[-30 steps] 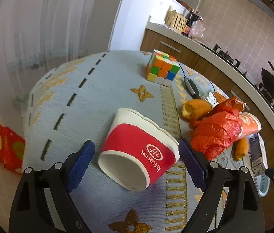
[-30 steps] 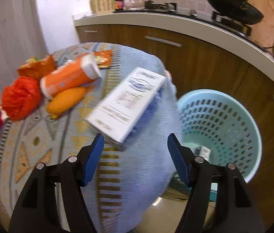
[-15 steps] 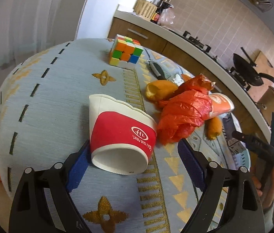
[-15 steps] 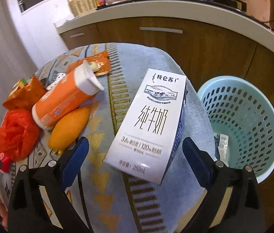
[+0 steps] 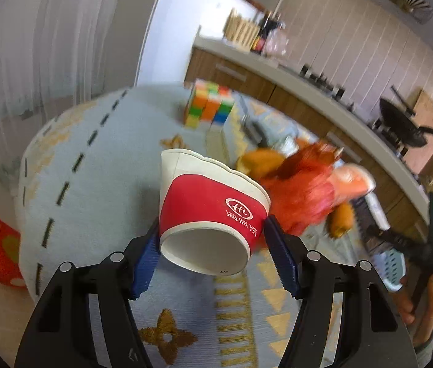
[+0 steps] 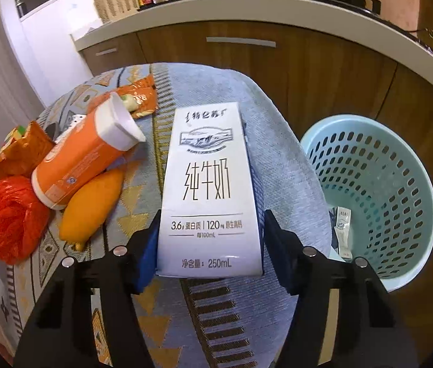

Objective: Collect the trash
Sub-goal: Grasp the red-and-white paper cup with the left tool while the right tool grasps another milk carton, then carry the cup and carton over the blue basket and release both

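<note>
A: Kitchen setting; a round table (image 6: pixel 296 184) under a patterned blue-grey cloth is seen in front of wood cabinets, with a pale blue perforated basket (image 6: pixel 400 190) on the floor just beside it.

B: Tongs first?

A: The left gripper (image 5: pixel 212 247) is closed onto a red-and-white paper cup (image 5: pixel 207 211), base toward the camera, both pads pressed to its lower wall. The cup appears lifted off the cloth, though this is hard to confirm. The right gripper (image 6: pixel 210 245) is clamped on a white milk carton (image 6: pixel 208 190) at its bottom end, pads on the two narrow sides.

B: Handling?

A: The cup is judged light and thin-walled, easily crushed; the stiffer base ring is the better hold. The carton is judged stiff-sided and slightly slick, probably empty, so light. A grip across the narrow faces is judged sound.

B: Outward?

A: An orange tube-shaped carton (image 6: pixel 81 159), a mango-like fruit (image 6: pixel 90 205), crumpled red plastic (image 6: pixel 11 220) and an orange snack wrapper (image 6: pixel 17 153) are clustered left of the carton. A colour cube (image 5: pixel 210 104) is seen far back.

B: Hidden?

A: The left view is motion-blurred; the pile behind the cup is smeared. The cup's mouth is turned away, so contents cannot be told. One small carton (image 6: pixel 342 230) is visible in the basket; the basket's near rim is cut off by the gripper.
</note>
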`<state>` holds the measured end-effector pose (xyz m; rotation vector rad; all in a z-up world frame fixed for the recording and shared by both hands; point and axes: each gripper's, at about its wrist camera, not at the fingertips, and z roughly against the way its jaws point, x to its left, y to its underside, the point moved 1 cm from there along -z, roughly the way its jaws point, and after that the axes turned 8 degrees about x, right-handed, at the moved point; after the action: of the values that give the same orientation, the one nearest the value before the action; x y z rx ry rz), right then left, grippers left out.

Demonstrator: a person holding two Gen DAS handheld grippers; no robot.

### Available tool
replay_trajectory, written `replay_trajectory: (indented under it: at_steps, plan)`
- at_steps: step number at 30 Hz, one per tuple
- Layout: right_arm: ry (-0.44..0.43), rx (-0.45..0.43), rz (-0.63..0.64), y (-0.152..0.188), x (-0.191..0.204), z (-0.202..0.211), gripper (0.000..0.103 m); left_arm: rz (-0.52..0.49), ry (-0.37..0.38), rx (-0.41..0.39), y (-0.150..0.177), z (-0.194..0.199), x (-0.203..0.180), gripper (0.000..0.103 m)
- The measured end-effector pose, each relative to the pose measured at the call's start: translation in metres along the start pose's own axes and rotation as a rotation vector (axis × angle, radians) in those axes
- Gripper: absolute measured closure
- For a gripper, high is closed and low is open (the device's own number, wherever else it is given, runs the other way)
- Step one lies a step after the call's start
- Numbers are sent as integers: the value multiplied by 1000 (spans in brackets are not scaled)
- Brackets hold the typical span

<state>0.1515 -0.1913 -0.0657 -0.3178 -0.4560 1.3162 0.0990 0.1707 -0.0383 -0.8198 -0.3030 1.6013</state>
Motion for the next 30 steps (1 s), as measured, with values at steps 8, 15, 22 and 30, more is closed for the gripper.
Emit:
replay_trajectory:
  at_steps: [8,15,22,30]
  plan:
    - [-14,-104,43,2,-1,31,47,-53,73,-159,-8,44,-39,40]
    - [-43,-176,32,-1,-20,57,47,-166,136,-161,-13,41,-99,40]
    - [-22,-261,-45,-7,-64,87,47,-301,209,-118,-13,16,-177,40]
    - [57,-315,-176,-11,-142,103,47,-462,287,-6,-2,-33,-270,40]
